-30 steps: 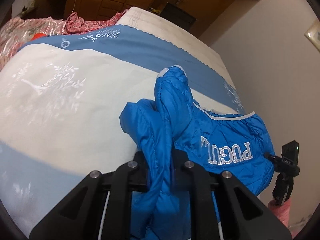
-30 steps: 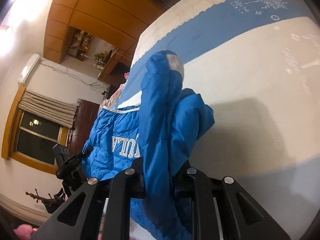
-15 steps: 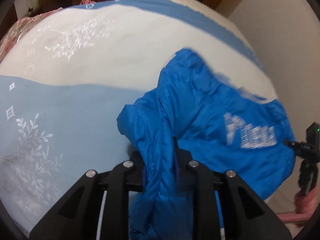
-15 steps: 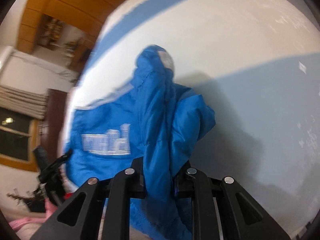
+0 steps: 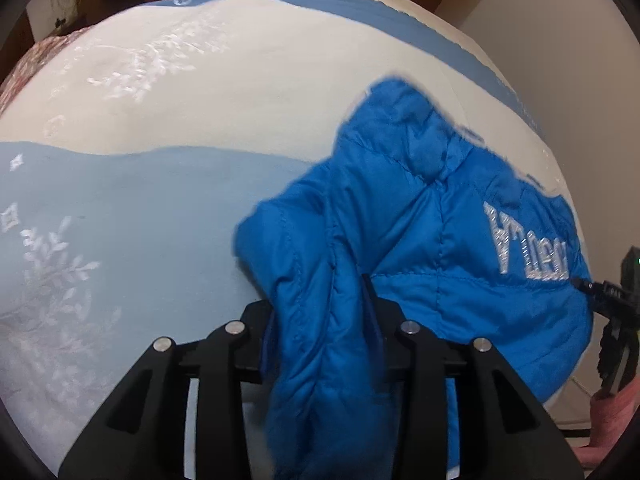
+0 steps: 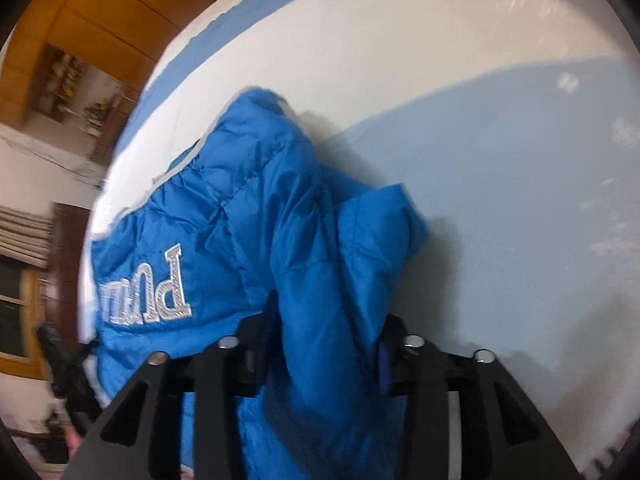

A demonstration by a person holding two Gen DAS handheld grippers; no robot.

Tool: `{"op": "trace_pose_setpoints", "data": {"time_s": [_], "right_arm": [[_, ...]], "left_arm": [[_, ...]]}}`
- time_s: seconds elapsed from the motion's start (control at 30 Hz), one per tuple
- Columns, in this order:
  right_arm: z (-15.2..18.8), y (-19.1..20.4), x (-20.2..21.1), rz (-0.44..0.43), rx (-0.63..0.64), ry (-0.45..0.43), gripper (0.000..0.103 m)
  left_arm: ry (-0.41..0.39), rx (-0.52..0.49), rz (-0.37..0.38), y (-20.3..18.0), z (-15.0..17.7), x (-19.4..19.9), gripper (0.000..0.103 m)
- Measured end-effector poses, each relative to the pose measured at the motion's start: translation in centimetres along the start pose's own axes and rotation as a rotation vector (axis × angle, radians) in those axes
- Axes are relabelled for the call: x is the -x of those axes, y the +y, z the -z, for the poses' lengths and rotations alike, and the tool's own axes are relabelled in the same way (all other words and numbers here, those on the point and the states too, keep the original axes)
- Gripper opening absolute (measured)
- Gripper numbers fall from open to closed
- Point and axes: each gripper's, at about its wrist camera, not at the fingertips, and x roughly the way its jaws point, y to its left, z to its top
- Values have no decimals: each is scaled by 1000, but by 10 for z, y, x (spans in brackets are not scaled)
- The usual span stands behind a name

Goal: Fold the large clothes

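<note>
Home bedroom: bed with blue-white bedspread (image 5: 168,128), wooden wardrobe (image 6: 92,12), curtained window (image 6: 16,264)

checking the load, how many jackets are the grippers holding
1: a single blue puffer jacket, bunched on the bed, pinched by both the left gripper and right gripper. Anything beneath it is hidden.

Both grippers, left gripper (image 5: 324,320) & right gripper (image 6: 324,332): matte black plastic w/ round silver screws.
</note>
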Motion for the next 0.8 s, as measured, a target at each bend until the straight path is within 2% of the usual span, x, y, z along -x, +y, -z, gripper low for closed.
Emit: {"op": "trace_pose_setpoints", "data": {"time_s": [0.1,0.17,0.2,0.3,0.43,0.53,0.63,0.8], "right_arm": [[2,28,28,100,84,-71,45],[9,42,49,95,130,-90,43],[10,49,53,94,151,-96,38],[12,77,63,103,242,-91,35],[23,85,56,90,288,-41,34],[31,73,40,120,304,12,34],[33,61,20,144,281,52,27],[38,46,-1,100,267,62,25]], "left_arm": [[-52,-1,-23,3,-1,32,39],[-104,-40,-87,-5,-1,56,39],[-128,-60,-98,-13,0,67,39],[-143,-88,-44,-39,4,82,39],[-104,-135,7,-78,19,66,39],[-55,-153,-28,-89,34,37,39],[-5,-160,-87,-87,48,12,40],[-39,-185,-132,-89,59,-2,42]]}}
